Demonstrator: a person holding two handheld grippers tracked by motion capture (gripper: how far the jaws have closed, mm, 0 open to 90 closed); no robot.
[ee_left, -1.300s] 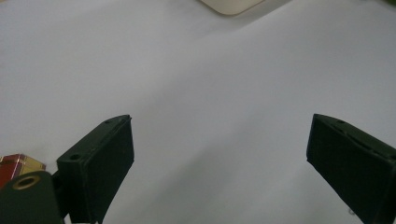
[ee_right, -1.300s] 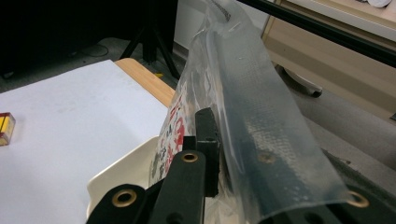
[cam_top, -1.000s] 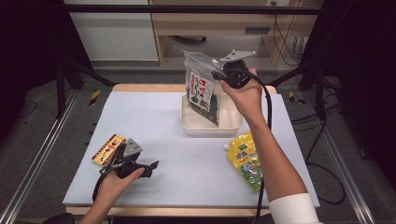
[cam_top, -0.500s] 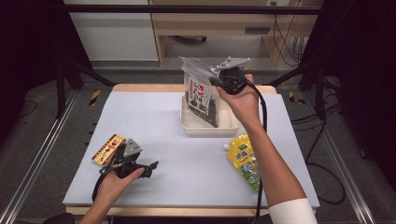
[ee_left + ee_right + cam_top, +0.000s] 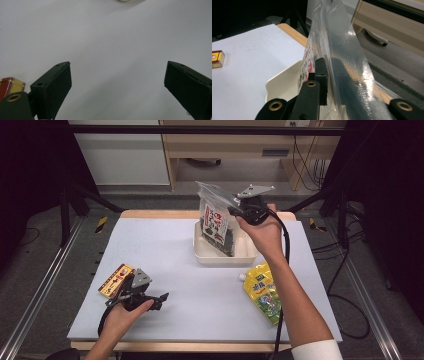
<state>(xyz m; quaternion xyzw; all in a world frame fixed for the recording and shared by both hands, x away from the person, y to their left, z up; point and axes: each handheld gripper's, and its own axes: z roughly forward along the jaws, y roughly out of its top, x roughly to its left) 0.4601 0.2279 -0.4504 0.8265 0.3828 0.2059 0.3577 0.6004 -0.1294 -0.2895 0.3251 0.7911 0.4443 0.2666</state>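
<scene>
Work in hand: the right gripper [image 5: 235, 211] holds a clear snack bag [image 5: 216, 225] by its top edge over the cream tray [image 5: 248, 254].
Right gripper state: its jaws are clamped on the bag's transparent top strip [image 5: 342, 50], one black jaw on either side of the film.
Bag position: it hangs upright, its lower end down inside the tray; whether it rests on the tray floor cannot be told.
Long axis: the bag runs from top to bottom, and the grip sits at its upper end.
Direction from gripper: the bag hangs below the jaws and to their left in the high view, with the tray directly beneath.
Left gripper state: the left gripper [image 5: 150, 297] lies low on the white table [image 5: 165, 250], with its jaws spread wide and nothing between them.
Nearer hand: the right hand is the one at the tray, while the left sits well apart at the near left corner.
Other items: a red and yellow packet [image 5: 115, 279] lies just beside the left gripper, and a yellow pouch [image 5: 262, 290] lies on the table near the tray's front right corner.
Likely next: letting the bag settle into the tray.
</scene>
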